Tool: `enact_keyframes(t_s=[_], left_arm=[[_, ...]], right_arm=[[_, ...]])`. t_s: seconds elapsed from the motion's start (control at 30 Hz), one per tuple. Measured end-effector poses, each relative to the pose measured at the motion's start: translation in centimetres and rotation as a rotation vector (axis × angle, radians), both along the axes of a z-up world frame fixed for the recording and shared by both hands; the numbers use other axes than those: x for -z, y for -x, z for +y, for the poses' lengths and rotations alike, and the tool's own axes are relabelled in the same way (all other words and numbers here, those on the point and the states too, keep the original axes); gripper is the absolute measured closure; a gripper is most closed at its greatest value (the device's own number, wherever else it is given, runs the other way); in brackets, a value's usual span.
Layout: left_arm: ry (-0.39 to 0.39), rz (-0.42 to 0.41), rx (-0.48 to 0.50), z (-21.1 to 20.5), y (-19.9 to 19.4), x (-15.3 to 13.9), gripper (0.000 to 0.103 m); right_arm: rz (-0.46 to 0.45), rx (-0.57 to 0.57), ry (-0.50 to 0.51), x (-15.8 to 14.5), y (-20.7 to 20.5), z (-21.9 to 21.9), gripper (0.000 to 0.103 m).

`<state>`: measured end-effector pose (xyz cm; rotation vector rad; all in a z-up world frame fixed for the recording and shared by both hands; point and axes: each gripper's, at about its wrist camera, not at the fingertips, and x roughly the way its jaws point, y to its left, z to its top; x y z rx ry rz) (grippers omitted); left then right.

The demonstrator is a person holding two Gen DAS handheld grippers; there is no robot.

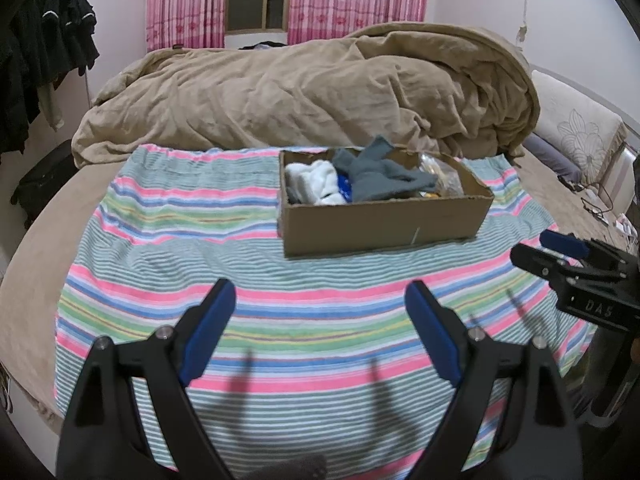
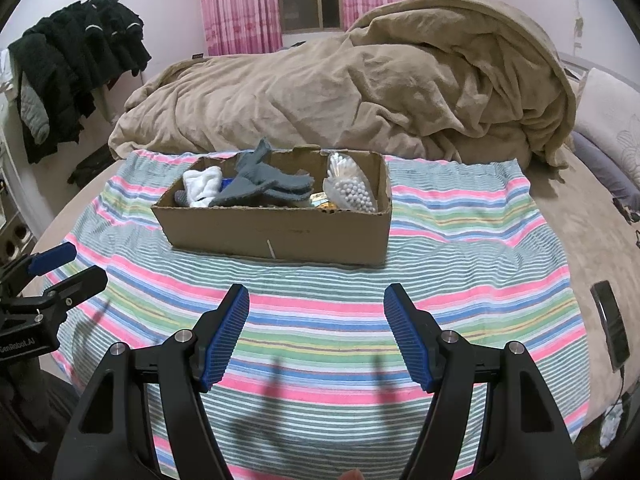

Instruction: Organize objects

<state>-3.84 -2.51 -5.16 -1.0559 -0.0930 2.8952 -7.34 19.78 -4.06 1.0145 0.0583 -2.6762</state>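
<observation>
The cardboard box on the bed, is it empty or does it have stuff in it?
It has stuff in it. The open-topped box holds a grey cloth, something white and a bag of cotton swabs.

Ahead of the jaws: brown cardboard box (image 2: 276, 236) holding grey cloth (image 2: 260, 184), white cloth (image 2: 202, 184), clear bag of white balls (image 2: 352, 192). Beneath the jaws: towel (image 2: 320, 320) striped pink, blue, green, white. Beyond: tan blanket (image 2: 340, 100), pink curtains (image 2: 240, 8). Finger pads (image 2: 224, 340) blue.
</observation>
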Motion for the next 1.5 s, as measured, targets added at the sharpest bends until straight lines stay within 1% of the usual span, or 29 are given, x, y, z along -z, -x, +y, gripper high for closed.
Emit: enact_keyframes(t_s=[1.5], left_arm=[[0.004, 0.01, 0.024, 0.11, 0.05, -0.18, 0.015]], right_arm=[[0.0, 0.002, 0.004, -0.16, 0.14, 0.03, 0.03]])
